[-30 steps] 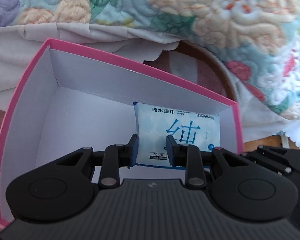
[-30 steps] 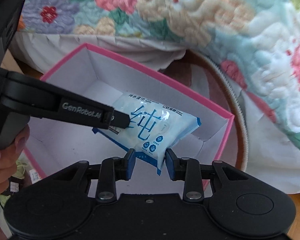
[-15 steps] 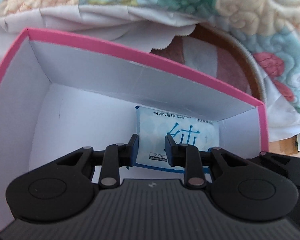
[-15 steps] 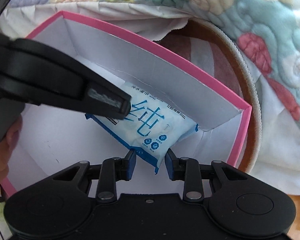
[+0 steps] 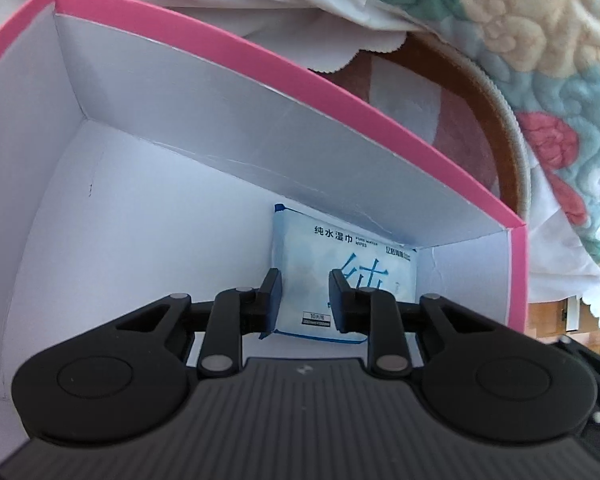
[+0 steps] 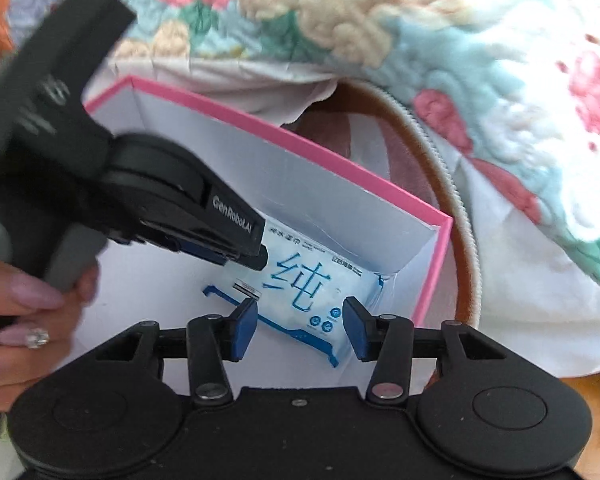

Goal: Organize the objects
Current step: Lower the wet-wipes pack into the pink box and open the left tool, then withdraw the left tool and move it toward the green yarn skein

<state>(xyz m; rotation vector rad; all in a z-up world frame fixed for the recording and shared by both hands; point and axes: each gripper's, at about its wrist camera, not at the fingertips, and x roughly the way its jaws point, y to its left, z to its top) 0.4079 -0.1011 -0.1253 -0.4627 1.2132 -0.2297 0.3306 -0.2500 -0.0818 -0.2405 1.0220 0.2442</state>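
A pale blue pack of wet wipes with blue lettering lies in the far right corner of a white box with a pink rim. My left gripper is shut on the pack's near left edge, pointing steeply down into the box. From the right wrist view the pack rests on the box floor below the pink rim, with the left gripper still clamped on its upper left part. My right gripper hovers over the pack's near edge; its jaws are opening and its blue pads stand clear of the pack.
A floral quilt and a white scalloped sheet hang just behind the box. A round brown rim curves behind the box's right corner. A hand with a ring holds the left gripper's handle.
The left gripper has sunk deeper into the box with the pack. The right gripper's jaws, earlier shut on the pack's near corner, have spread and let go of it.
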